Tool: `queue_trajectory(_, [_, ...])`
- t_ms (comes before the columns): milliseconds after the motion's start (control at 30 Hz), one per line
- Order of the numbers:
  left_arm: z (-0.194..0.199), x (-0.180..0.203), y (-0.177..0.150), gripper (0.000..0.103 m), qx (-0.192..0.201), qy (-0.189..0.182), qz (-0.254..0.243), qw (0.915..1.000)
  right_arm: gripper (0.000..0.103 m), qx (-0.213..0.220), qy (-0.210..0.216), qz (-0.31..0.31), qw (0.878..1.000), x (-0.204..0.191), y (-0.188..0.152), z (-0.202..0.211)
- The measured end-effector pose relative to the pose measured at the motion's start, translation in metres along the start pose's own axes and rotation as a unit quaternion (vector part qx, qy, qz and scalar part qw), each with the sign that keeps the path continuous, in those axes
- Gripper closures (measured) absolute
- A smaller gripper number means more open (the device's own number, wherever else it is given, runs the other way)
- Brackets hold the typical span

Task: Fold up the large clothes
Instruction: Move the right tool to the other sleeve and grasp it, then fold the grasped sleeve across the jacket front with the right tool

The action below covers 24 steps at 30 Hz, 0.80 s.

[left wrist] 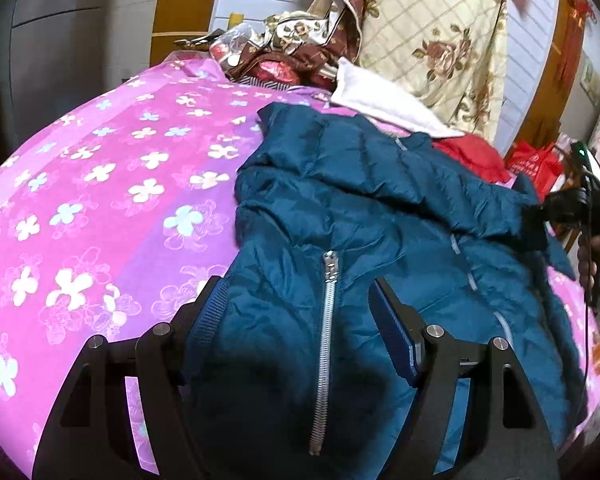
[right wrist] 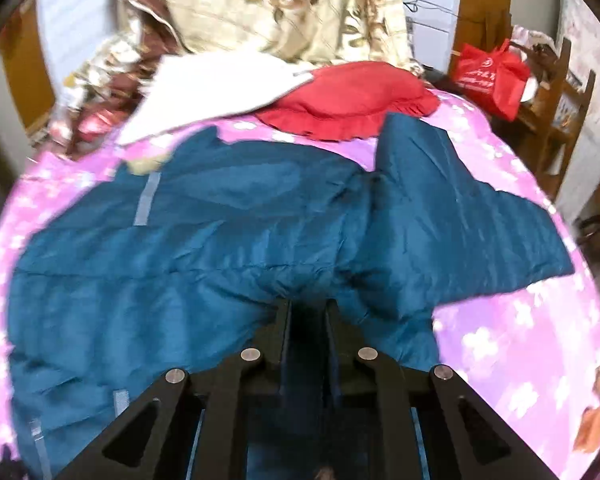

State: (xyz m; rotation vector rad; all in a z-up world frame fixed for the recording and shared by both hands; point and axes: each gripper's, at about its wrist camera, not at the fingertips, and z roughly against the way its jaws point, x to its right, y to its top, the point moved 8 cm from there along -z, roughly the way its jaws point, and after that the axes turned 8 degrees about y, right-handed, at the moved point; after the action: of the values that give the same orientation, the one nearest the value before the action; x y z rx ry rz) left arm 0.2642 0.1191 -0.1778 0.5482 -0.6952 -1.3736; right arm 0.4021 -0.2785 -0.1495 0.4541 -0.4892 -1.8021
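Observation:
A teal puffer jacket (left wrist: 360, 208) with a silver zipper (left wrist: 327, 320) lies spread on the pink flowered bedsheet (left wrist: 100, 184). My left gripper (left wrist: 300, 296) stands open, its fingers wide apart on either side of the zipper front, and the puffy cloth bulges up between them. In the right wrist view the jacket (right wrist: 180, 248) stretches across the bed with one sleeve (right wrist: 460, 216) to the right. My right gripper (right wrist: 308, 308) is shut on a puckered fold of the jacket. That gripper (left wrist: 540, 210) also shows at the right edge of the left wrist view, held by a hand (left wrist: 596, 256).
A red cloth (right wrist: 352, 100) and a white cloth (right wrist: 220, 88) lie just beyond the jacket. A flowered cream quilt (left wrist: 432, 32) is piled at the head of the bed. A red bag (right wrist: 492, 76) sits on a wooden chair off the bed's right side.

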Motion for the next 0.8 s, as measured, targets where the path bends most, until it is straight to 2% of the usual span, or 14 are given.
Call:
queue_trajectory(200, [-0.014,0.003,-0.010,0.029,-0.015,0.024,-0.025,0.9993,0.089,-0.034,-0.058,-0.030,0.997,0.035,0.002,-0.060])
queue_trajectory(300, [-0.017,0.005,-0.011,0.029,-0.017,0.034,-0.032,0.9988,0.089,-0.035,-0.045,-0.053,0.997,0.045,0.005,-0.061])
queue_trajectory(367, [-0.018,0.006,-0.011,0.029,-0.017,0.038,-0.033,0.9986,0.088,-0.010,-0.028,-0.053,0.998,0.047,0.014,-0.040])
queue_trajectory(433, [-0.019,0.007,-0.011,0.029,-0.018,0.040,-0.033,0.9985,0.066,0.025,-0.011,-0.053,0.998,0.048,0.021,-0.013])
queue_trajectory(467, [-0.018,0.007,-0.011,0.029,-0.017,0.041,-0.032,0.9985,0.040,0.045,-0.004,-0.054,0.998,0.048,0.023,0.002])
queue_trajectory(500, [-0.018,0.007,-0.011,0.029,-0.016,0.040,-0.031,0.9986,0.028,0.073,0.000,-0.052,0.996,0.048,0.023,0.018])
queue_trajectory(567, [-0.018,0.007,-0.010,0.029,-0.014,0.037,-0.028,0.9988,0.028,0.100,0.003,-0.033,0.994,0.040,0.019,0.036])
queue_trajectory(667, [-0.018,0.007,-0.010,0.029,-0.013,0.037,-0.027,0.9989,0.039,0.055,0.044,0.020,0.997,0.010,-0.004,0.031])
queue_trajectory(800, [-0.018,0.007,-0.010,0.029,-0.012,0.037,-0.028,0.9989,0.041,0.012,0.073,0.030,0.997,-0.018,-0.026,-0.004])
